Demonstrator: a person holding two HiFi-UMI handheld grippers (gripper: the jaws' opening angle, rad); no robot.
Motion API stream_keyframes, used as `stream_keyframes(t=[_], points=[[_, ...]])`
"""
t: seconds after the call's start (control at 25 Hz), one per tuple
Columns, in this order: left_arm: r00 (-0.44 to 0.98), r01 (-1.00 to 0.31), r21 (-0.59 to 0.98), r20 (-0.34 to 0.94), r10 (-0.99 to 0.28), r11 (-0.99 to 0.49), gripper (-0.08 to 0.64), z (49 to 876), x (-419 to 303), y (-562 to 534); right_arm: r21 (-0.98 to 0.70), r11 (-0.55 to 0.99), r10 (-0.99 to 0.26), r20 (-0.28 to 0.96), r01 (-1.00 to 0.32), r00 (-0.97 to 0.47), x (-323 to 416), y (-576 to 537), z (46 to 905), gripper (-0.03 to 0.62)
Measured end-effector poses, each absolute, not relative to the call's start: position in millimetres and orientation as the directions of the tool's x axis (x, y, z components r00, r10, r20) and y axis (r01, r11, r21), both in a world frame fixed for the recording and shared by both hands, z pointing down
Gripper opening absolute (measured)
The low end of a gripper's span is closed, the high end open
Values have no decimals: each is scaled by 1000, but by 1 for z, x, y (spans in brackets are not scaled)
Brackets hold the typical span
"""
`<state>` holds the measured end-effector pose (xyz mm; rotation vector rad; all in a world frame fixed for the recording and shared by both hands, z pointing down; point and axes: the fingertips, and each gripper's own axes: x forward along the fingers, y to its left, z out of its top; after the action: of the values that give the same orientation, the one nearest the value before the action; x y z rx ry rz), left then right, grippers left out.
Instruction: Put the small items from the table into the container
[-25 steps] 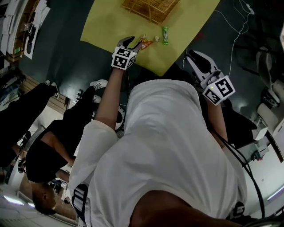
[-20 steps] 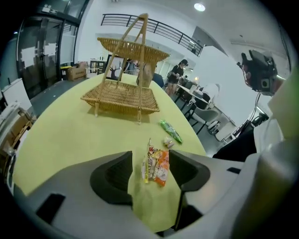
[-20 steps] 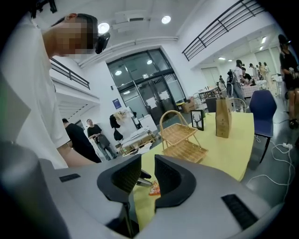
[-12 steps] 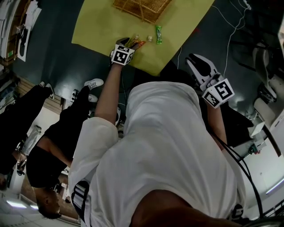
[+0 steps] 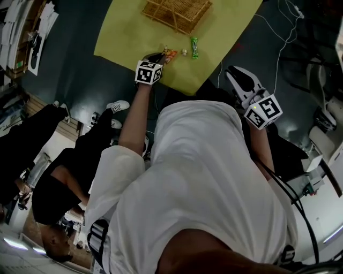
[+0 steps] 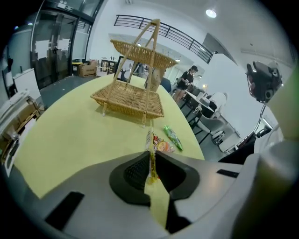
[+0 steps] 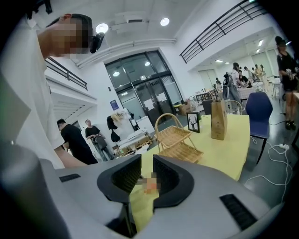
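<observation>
head view, left gripper (image 5: 159,55) lowered, closing on packet (image 6: 150,140)

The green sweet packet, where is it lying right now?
In the head view the green packet lies on the yellow table, just right of a small pale item and in front of the wicker basket.

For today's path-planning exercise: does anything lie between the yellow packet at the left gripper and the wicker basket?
Nothing visible does. The left gripper is closing its jaws with the yellow packet between them; only tablecloth lies before the wicker basket. The orange wrapper and green packet lie to the right.
</observation>
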<state>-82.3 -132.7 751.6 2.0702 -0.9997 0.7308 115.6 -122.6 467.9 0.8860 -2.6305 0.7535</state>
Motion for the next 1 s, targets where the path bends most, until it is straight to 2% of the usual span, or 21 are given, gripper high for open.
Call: stream_keyframes(t=[0.32,0.6,1.0], points=[[536,-842,341,618,-576,-418,43,659,-92,-169,-383,713,-482,341,-587,-807,96,-132,456,82],[483,-875,267,534,-694,-403,43,581,-124,-226,-379,714,-509,297,-589,-808,97,-145,448,82],[380,-922,127,478,-792,-366,43,521,-166,-325,-362,706,-544,272,-608,-794,101,-170,441,83]])
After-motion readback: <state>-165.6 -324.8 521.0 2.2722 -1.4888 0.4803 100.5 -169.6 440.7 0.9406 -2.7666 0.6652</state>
